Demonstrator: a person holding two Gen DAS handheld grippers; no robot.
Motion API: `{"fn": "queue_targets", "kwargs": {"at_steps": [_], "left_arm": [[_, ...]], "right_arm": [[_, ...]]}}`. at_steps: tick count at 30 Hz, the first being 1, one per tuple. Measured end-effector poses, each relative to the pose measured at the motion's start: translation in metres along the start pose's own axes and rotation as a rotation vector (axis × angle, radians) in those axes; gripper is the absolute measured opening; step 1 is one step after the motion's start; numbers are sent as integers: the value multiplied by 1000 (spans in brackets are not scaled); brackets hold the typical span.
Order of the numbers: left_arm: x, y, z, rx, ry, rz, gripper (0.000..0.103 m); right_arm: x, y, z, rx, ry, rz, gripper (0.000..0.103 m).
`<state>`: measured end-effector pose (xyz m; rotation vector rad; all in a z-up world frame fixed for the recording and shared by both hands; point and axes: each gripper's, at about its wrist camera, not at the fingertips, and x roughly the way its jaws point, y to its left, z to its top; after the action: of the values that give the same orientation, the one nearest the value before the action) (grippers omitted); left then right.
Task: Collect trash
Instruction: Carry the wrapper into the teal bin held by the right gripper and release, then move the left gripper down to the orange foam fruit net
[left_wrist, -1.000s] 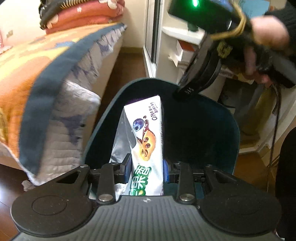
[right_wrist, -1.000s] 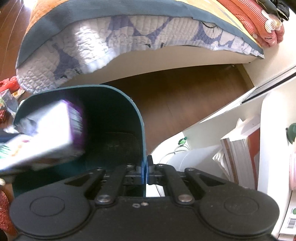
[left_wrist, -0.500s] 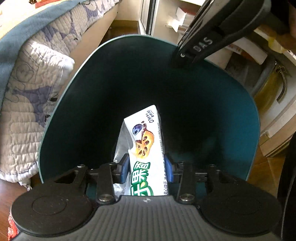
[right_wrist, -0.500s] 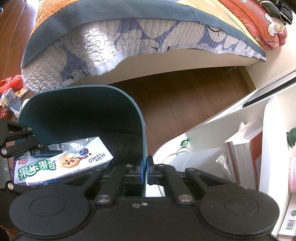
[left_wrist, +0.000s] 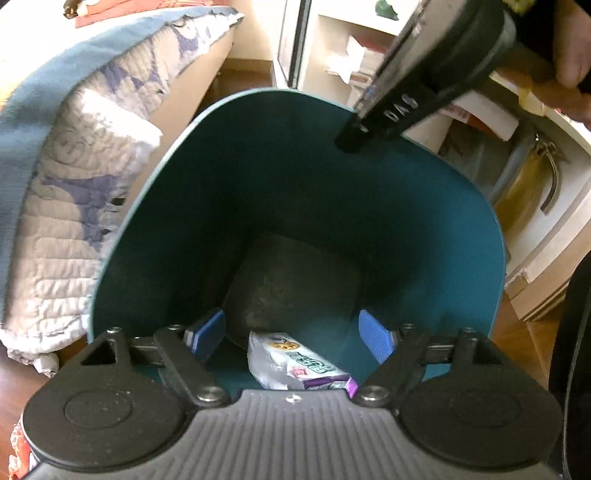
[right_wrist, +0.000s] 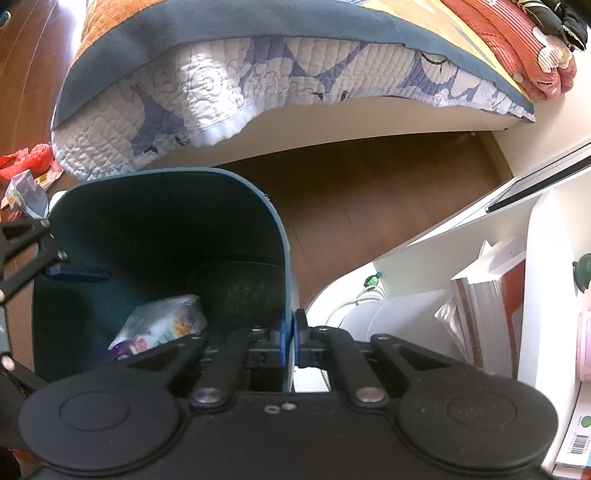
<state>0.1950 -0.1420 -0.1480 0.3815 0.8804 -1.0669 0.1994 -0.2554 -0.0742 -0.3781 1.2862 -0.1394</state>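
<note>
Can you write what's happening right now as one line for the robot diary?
left gripper: open over bin | snack wrapper: inside teal bin | right gripper: clamped on bin rim

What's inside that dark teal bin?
One snack wrapper lies on the bottom of the bin, near a dark patch. The open left claw hides the near floor; the right claw grips the rim.

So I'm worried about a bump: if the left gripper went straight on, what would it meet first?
Probably the snack wrapper lying inside the teal bin, just below the open left gripper; otherwise the bin's dark floor.
</note>
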Motion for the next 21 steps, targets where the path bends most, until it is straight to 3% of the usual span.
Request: {"fn": "queue_targets", "kwargs": {"at_steps": [14,18,21], "left_arm": [[-76,60,-54,-150,-47,36,80],[-94,76,-68,-197,-57,94,80],[-94,88,-81,-240,-13,170,80]], "right_arm": [[0,7,-1,-70,-1,-15,4],[2,6,2,-65,5,-16,3],[1,8,4,-71,8,-15,3]]}}
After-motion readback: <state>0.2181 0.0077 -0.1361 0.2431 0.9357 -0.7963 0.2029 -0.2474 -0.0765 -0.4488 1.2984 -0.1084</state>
